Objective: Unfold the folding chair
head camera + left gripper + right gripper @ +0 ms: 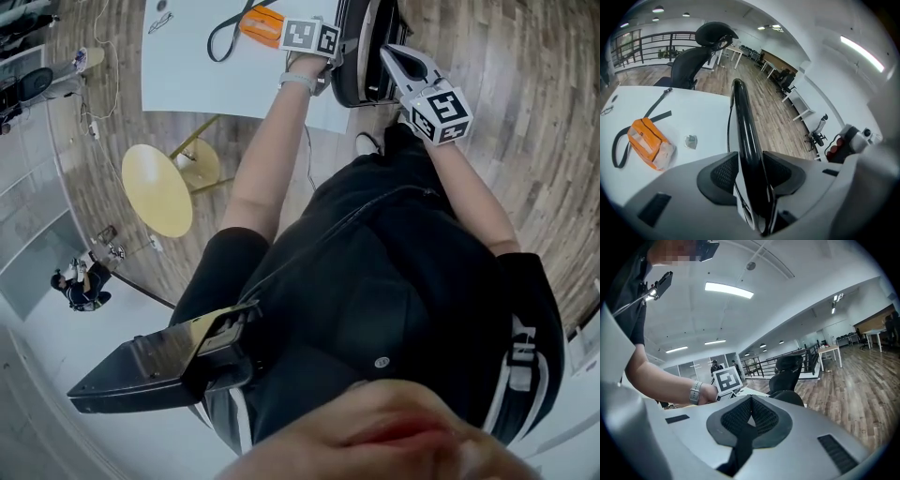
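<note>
The folded chair (361, 56) is black and stands upright against the white table's edge, at the top of the head view. In the left gripper view its rounded black edge (743, 122) runs up between the jaws of my left gripper (751, 164). Those jaws stand wide apart astride the edge, with the pads close on either side. In the head view the left gripper (330, 56) comes at the chair from the left. My right gripper (398, 61) hovers at the chair's right side. Its pads (751, 401) meet, with nothing between them.
A white table (187, 66) carries an orange pouch (649, 143) with a black strap, and a small clear packet (690, 141). A black office chair (693, 61) stands behind the table. A yellow round stool (155, 187) is on the wood floor to the left.
</note>
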